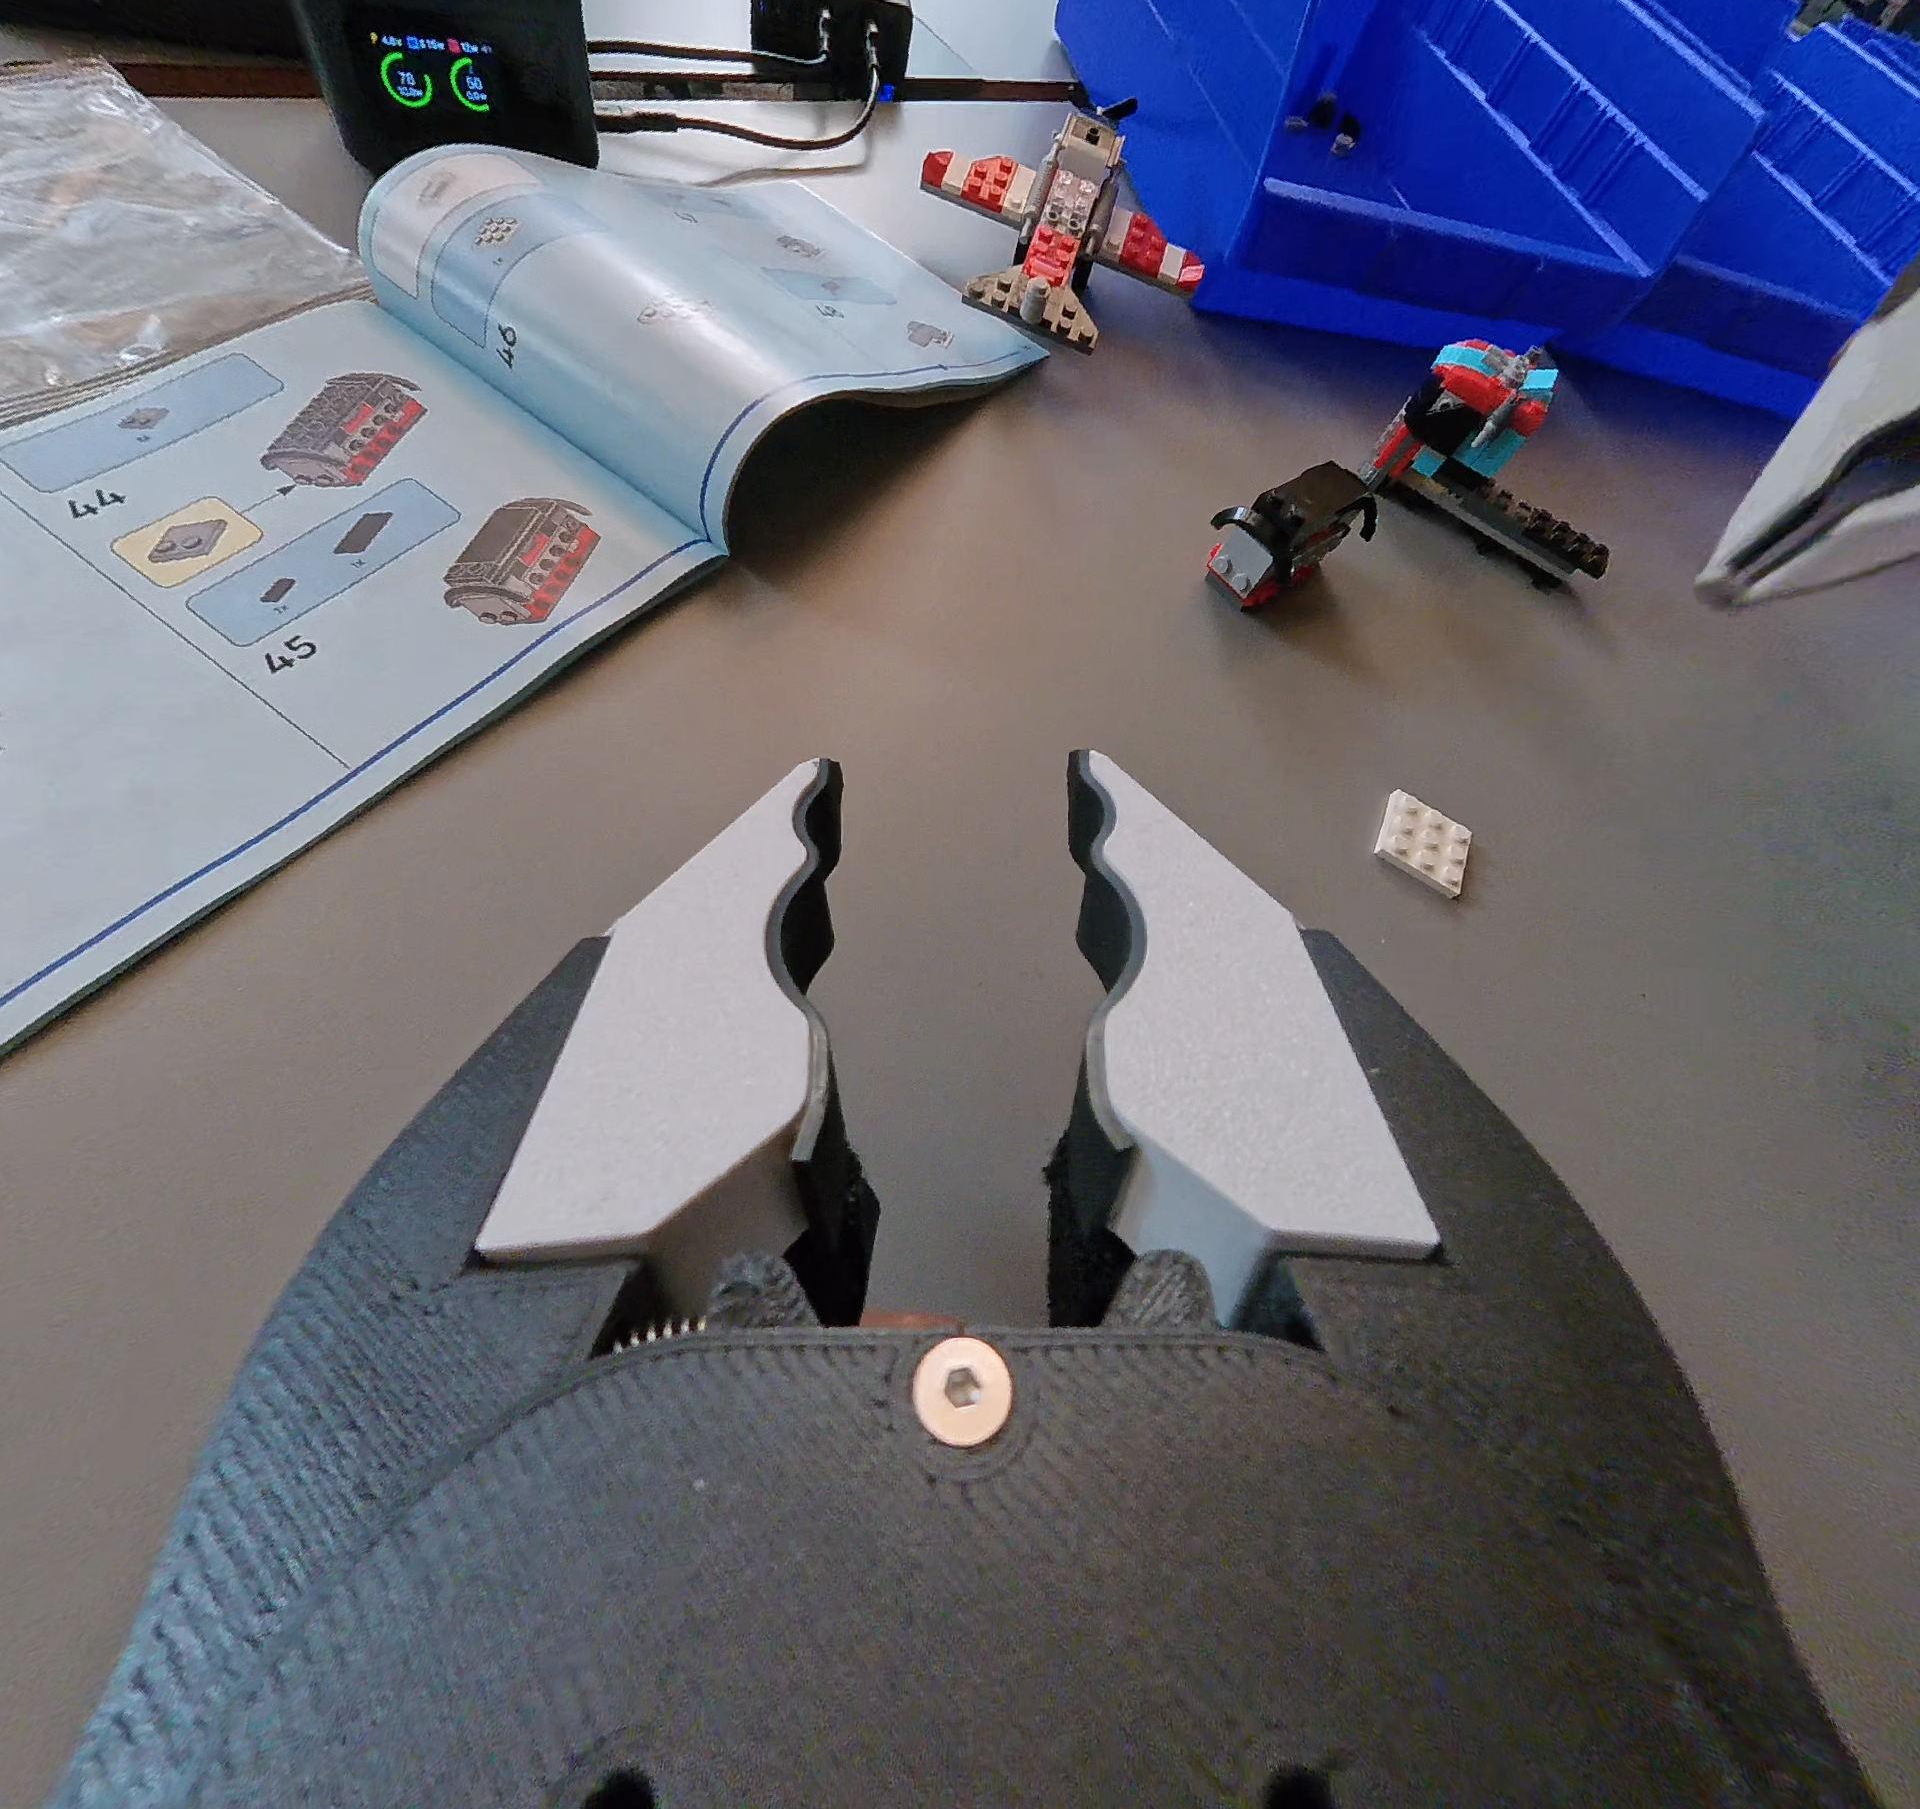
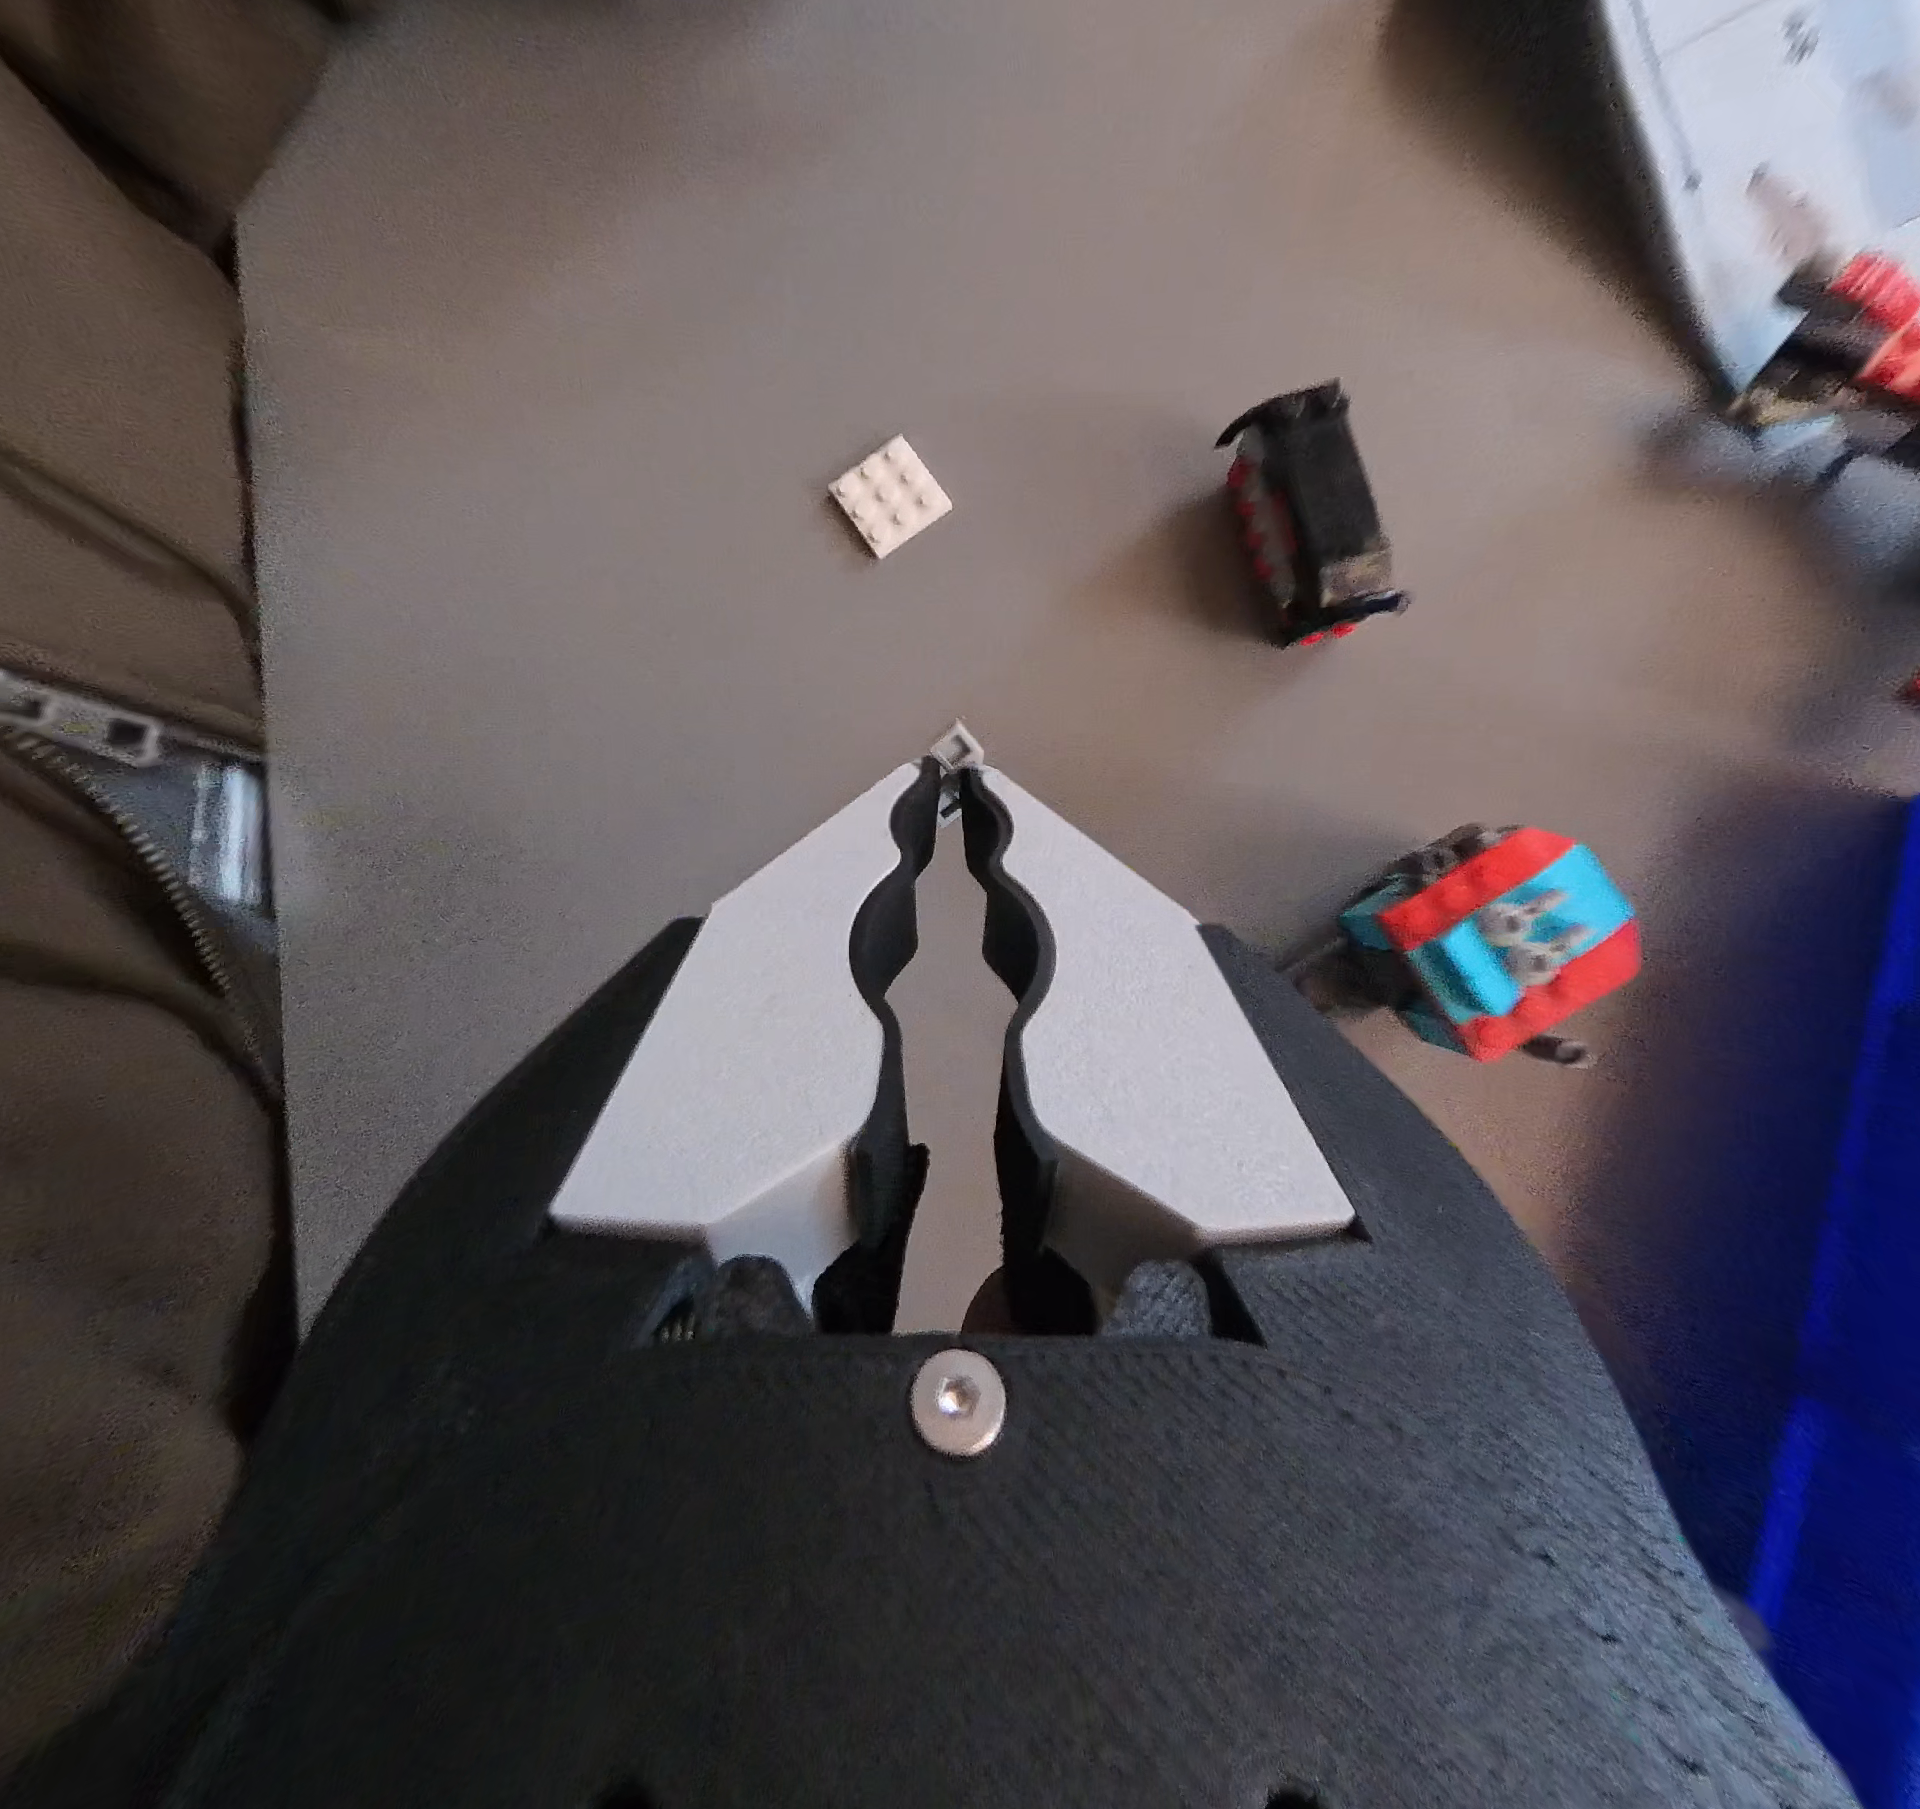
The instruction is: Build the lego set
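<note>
1. Left gripper (image 1: 951, 772) hovers low over the grey counter (image 1: 935, 616), fingers (image 1: 727, 928) spread wide on nothing.
2. A white studded plate (image 1: 1423, 842) lies just right of those fingers, apart from them.
3. Right gripper (image 2: 951, 772) has its fingertips pinched on a tiny light-grey brick (image 2: 956, 747).
4. Ahead-left of them lies the plate; ahead-right, a black-and-red brick model (image 2: 1309, 518).

Grey-brown table (image 1: 935, 637) bears an open booklet (image 1: 312, 533), white studded plate (image 1: 1423, 840), brick models, blue bins (image 1: 1455, 149)
</note>
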`<action>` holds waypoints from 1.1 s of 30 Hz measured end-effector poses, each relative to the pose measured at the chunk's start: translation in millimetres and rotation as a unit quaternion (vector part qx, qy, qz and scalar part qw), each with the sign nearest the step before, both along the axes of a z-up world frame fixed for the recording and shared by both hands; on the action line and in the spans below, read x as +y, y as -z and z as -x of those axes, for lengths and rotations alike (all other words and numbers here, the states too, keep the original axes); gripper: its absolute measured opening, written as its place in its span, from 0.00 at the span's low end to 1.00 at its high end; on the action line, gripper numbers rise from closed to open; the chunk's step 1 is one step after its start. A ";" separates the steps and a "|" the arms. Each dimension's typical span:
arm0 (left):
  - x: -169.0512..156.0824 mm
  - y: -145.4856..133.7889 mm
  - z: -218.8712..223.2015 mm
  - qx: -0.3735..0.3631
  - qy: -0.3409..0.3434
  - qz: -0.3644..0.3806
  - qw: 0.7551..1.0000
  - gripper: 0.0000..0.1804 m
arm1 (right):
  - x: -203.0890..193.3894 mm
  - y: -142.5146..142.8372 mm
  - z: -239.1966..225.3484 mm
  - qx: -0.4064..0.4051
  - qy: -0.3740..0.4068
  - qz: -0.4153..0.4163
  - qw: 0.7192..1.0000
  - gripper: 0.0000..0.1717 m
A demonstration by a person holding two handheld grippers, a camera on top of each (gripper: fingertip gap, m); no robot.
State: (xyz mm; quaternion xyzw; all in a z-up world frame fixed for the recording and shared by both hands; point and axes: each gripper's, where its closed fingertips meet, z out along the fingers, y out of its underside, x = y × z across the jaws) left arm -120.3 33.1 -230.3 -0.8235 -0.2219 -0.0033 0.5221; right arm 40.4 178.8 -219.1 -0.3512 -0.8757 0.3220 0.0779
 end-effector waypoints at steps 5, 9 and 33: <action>-0.2 -0.1 0.3 -0.002 -0.001 -0.001 1.000 0.25 | -2.0 27.2 -1.1 -0.003 0.038 0.012 0.999 0.03; 0.0 0.4 0.4 -0.004 0.000 0.000 1.000 0.25 | -4.9 37.9 -4.3 -0.010 0.032 0.005 0.999 0.03; 0.2 2.2 2.2 -0.018 -0.002 -0.001 1.000 0.25 | -3.9 11.4 -17.9 0.055 -0.017 0.132 0.990 0.12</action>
